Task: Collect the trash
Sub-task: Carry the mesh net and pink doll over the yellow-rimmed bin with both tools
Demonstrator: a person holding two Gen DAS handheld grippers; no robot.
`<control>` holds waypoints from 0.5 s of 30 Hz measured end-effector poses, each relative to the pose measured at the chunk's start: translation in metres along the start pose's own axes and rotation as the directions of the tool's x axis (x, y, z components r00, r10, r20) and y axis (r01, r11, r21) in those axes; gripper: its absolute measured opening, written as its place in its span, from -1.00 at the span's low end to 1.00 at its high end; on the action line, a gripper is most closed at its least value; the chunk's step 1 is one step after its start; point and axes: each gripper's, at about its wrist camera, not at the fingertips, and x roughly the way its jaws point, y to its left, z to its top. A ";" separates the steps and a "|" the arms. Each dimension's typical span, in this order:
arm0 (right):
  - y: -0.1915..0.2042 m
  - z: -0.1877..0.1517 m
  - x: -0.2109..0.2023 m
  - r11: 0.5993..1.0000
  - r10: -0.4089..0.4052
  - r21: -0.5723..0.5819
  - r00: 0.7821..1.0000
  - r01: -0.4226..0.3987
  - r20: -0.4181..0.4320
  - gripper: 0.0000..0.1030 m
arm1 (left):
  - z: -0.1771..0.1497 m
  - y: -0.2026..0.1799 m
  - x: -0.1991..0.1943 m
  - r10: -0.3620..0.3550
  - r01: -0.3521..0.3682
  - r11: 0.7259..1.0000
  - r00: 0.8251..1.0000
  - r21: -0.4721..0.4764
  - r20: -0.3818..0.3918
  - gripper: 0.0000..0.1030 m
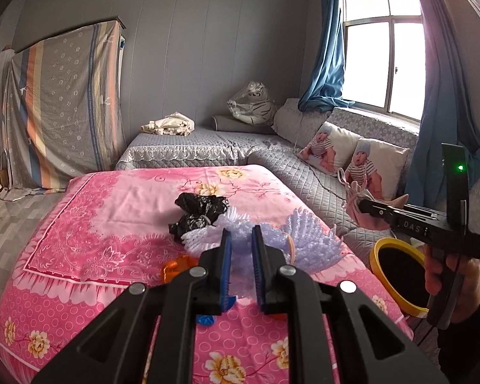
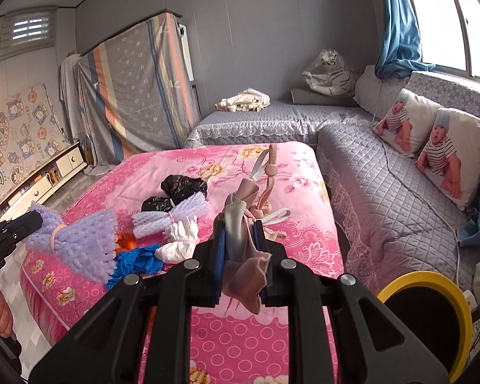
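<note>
Left wrist view: the left gripper point(image 1: 241, 240) pinches one purple foam net point(image 1: 299, 235) between its blue fingers point(image 1: 226, 249). Beyond the fingertips one black bag point(image 1: 199, 212) lies on the pink bedspread point(image 1: 112, 198). To the right, a hand point(image 1: 448, 275) holds the right gripper point(image 1: 363, 205) level, near one yellow-rimmed bin point(image 1: 396, 280).

Right wrist view: the right gripper point(image 2: 238, 233), tilted down, clamps one pink cloth point(image 2: 246, 268). Left of its fingers lie a second foam net point(image 2: 171, 214), one white wad point(image 2: 179, 240) and one blue glove point(image 2: 137, 260).
</note>
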 end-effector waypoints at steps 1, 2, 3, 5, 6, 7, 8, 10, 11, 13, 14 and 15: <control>-0.003 0.001 -0.006 1.000 -0.005 0.005 1.000 0.005 0.013 -0.70 | 0.002 -0.003 0.000 -0.004 0.004 1.000 1.000 0.005 0.006 -0.77; -0.005 0.002 -0.010 1.000 -0.009 0.009 1.000 0.009 0.023 -0.70 | 0.003 -0.005 0.000 -0.007 0.007 1.000 1.000 0.006 0.009 -0.77; -0.008 0.002 -0.015 1.000 -0.013 0.013 0.999 0.013 0.033 -0.70 | 0.005 -0.008 0.000 -0.014 0.014 1.000 1.000 0.007 0.015 -0.77; -0.013 0.003 -0.024 1.000 -0.022 0.021 0.999 0.021 0.050 -0.70 | 0.008 -0.013 -0.001 -0.024 0.024 1.000 0.999 0.008 0.022 -0.77; -0.017 0.004 -0.030 0.999 -0.030 0.025 0.998 0.028 0.061 -0.70 | 0.010 -0.016 -0.001 -0.029 0.029 1.000 0.999 0.009 0.026 -0.77; -0.020 0.004 -0.035 0.999 -0.037 0.029 0.997 0.035 0.071 -0.70 | 0.013 -0.019 -0.001 -0.036 0.036 0.999 0.999 0.011 0.033 -0.77; -0.024 0.005 -0.040 0.999 -0.045 0.032 0.996 0.043 0.080 -0.70 | 0.014 -0.022 -0.001 -0.041 0.040 0.999 0.998 0.013 0.037 -0.77; -0.029 0.005 -0.047 0.998 -0.056 0.037 0.994 0.053 0.094 -0.70 | 0.018 -0.028 0.000 -0.056 0.055 0.998 0.998 0.018 0.043 -0.77; -0.033 0.005 -0.052 0.997 -0.065 0.040 0.993 0.061 0.102 -0.70 | 0.020 -0.031 0.000 -0.062 0.061 0.998 0.997 0.021 0.048 -0.77; -0.037 0.004 -0.061 0.996 -0.078 0.048 0.990 0.073 0.118 -0.70 | 0.024 -0.038 0.002 -0.076 0.075 0.997 0.996 0.024 0.054 -0.77; -0.042 0.004 -0.066 0.995 -0.088 0.055 0.988 0.082 0.127 -0.70 | 0.025 -0.042 0.004 -0.085 0.083 0.996 0.995 0.027 0.054 -0.77; -0.045 0.003 -0.070 0.994 -0.097 0.059 0.986 0.089 0.134 -0.70 | 0.026 -0.046 0.005 -0.091 0.090 0.995 0.994 0.031 0.055 -0.77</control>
